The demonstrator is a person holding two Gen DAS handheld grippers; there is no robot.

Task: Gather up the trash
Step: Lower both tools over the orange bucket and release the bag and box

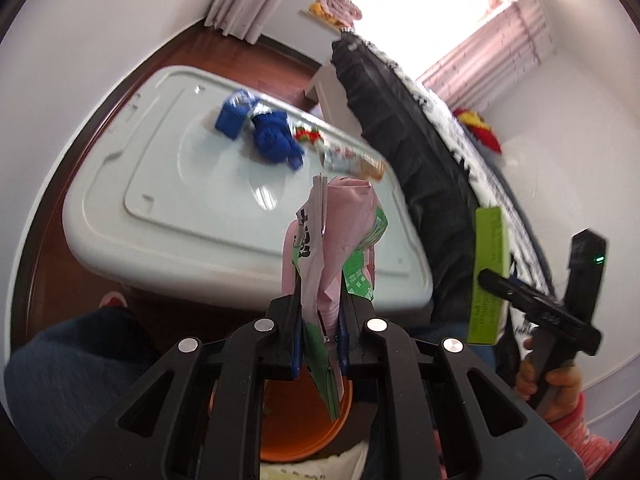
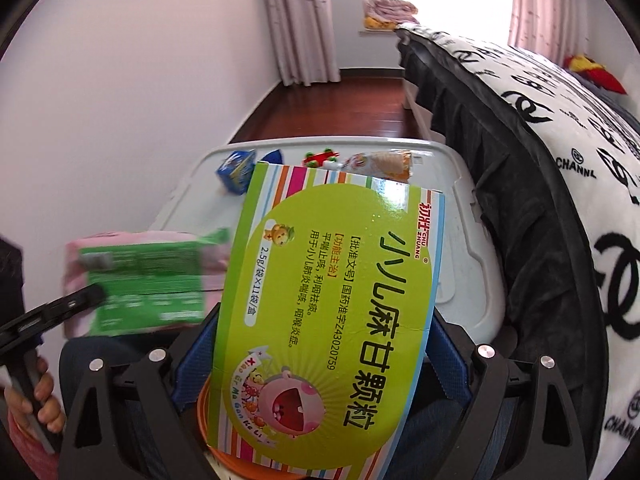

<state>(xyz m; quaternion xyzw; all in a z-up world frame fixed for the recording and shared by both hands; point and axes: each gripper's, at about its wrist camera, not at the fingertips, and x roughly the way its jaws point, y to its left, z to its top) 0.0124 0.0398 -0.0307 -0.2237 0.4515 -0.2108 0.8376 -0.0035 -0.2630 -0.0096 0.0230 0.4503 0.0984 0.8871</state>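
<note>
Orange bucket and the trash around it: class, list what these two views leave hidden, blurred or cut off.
- Orange bucket: left wrist view, mostly behind the left tongs and pink wrapper; contents unseen.
- Same bucket, right wrist view: medicine box in the right tongs covers it.
- Blue scraps on the storage bin lid: blurred, type unclear.
- Snack wrapper: partly behind the box.
</note>
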